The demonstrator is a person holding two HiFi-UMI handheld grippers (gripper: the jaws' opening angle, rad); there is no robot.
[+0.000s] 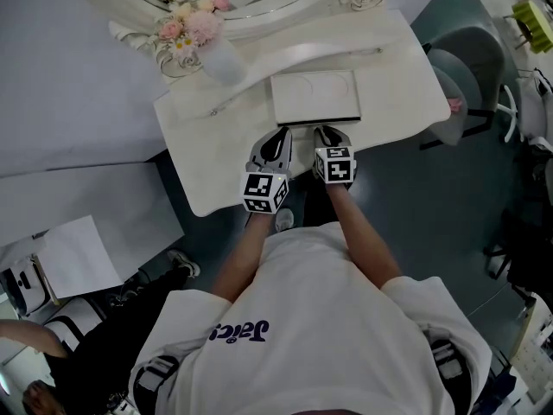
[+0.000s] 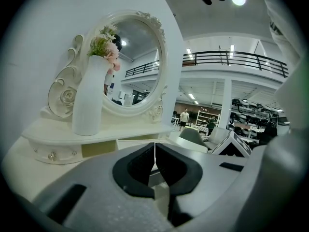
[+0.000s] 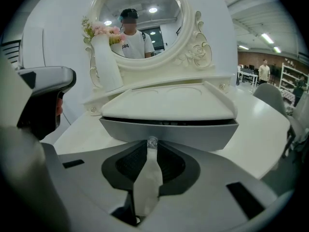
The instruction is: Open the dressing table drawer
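Head view first: the left gripper and the right gripper sit side by side at the front of the drawer, mid-table. Left gripper view: jaws pressed together, empty, vase beyond. Right gripper view: jaws clamped on the drawer's knob!

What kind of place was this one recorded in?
Probably a furniture showroom or large hall: a white carved dressing table, a black-railed upper gallery, and a grey padded chair standing nearby.
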